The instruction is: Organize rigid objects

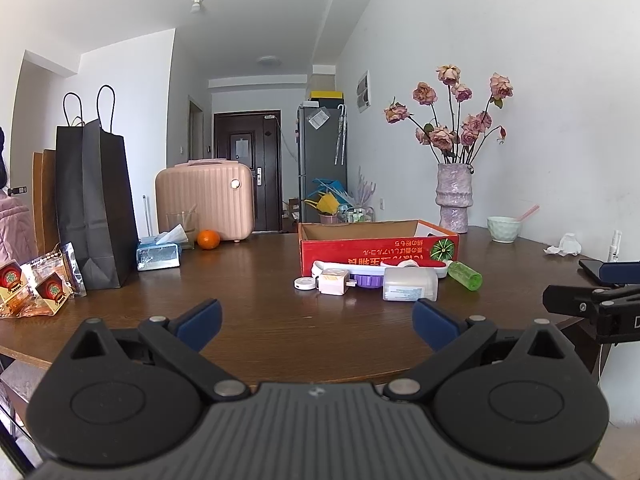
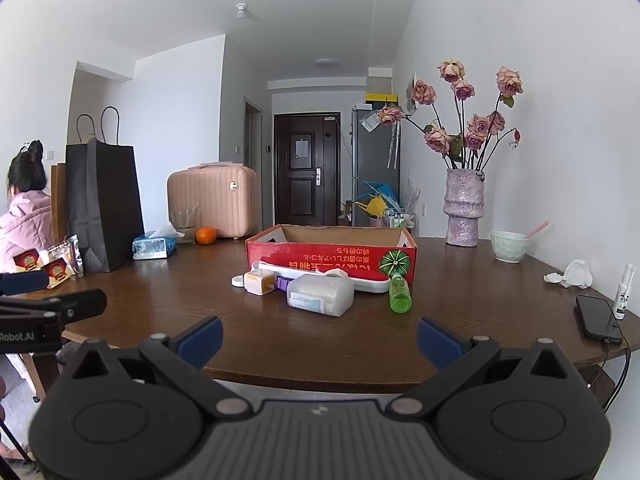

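Judging by how things lie, sorting has not begun: the red box (image 2: pixel 332 254) on the counter (image 2: pixel 200 320) looks empty, as far as its visible inside shows. All the items sit in a cluster just in front of it: a white jar (image 2: pixel 320 294), a green bottle (image 2: pixel 400 298), a charger (image 2: pixel 260 282), a round disc (image 2: pixel 239 280) and a long white tray (image 2: pixel 372 285). The left tool (image 1: pixel 316 320) and the right tool (image 2: pixel 320 338) both hover near the counter's front edge, fingers spread wide, holding nothing. Every item is left to place.
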Tool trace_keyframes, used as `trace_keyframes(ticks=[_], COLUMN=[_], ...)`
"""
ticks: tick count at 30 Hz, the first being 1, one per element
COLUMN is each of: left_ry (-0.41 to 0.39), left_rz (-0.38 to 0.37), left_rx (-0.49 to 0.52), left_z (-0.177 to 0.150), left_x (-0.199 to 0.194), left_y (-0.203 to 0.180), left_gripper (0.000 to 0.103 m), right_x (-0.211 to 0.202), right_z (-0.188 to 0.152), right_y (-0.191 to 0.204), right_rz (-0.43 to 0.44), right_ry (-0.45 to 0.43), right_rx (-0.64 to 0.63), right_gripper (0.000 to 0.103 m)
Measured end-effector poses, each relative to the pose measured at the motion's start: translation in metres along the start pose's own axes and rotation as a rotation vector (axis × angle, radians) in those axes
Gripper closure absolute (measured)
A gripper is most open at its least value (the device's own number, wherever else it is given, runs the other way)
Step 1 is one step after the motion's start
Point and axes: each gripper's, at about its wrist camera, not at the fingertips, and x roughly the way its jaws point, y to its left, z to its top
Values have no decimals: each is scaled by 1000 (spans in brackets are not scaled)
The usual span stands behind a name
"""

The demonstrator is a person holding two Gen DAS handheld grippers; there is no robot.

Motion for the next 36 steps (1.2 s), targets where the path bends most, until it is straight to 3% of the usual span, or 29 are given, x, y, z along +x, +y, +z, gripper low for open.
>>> trace_keyframes(ticks=[36], left_ry=[4], left_rz=[3], left_rx=[0], left_z=[-1], left_x=[1], left_y=[2], left_gripper=[0], right_x=[1], right_z=[0], right_y=[0], right_rz=[-4], right_ry=[0], right_rx=[10], right_gripper=[0])
